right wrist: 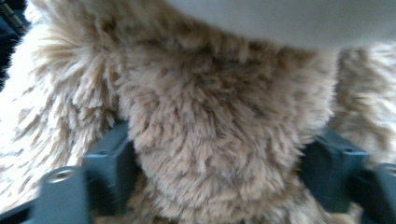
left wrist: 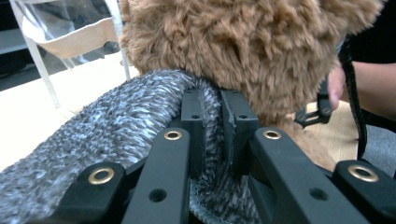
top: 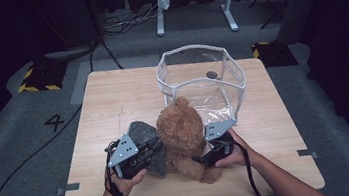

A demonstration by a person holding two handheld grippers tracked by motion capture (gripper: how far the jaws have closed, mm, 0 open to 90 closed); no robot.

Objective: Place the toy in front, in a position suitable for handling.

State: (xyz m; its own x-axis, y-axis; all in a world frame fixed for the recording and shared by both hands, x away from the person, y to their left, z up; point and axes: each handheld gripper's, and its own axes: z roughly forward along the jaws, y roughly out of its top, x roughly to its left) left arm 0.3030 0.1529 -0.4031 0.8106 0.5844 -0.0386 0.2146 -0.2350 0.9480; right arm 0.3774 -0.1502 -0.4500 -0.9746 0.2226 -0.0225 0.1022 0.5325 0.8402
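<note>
Grey knit cloth [left wrist: 116,135] pinched in my left gripper [left wrist: 212,121]; right gripper [right wrist: 219,154] wide around teddy bear [top: 182,132] limb, unclamped. Next: close, lift toward clear bag [top: 200,79] at 12 o'clock.

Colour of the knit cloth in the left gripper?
Mottled grey-blue knit cloth, clearest in the left gripper view.

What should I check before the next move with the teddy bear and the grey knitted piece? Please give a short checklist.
1. Left hand-held gripper pinches the grey knitted piece: ok.
2. Right hand-held gripper has the teddy bear between wide jaws: ok.
3. Right pads firmly pressing the fur: cannot tell.
4. Knitted piece already around the bear: not ok, it lies beside it.
5. Clear bin stands open behind the bear: ok.
</note>
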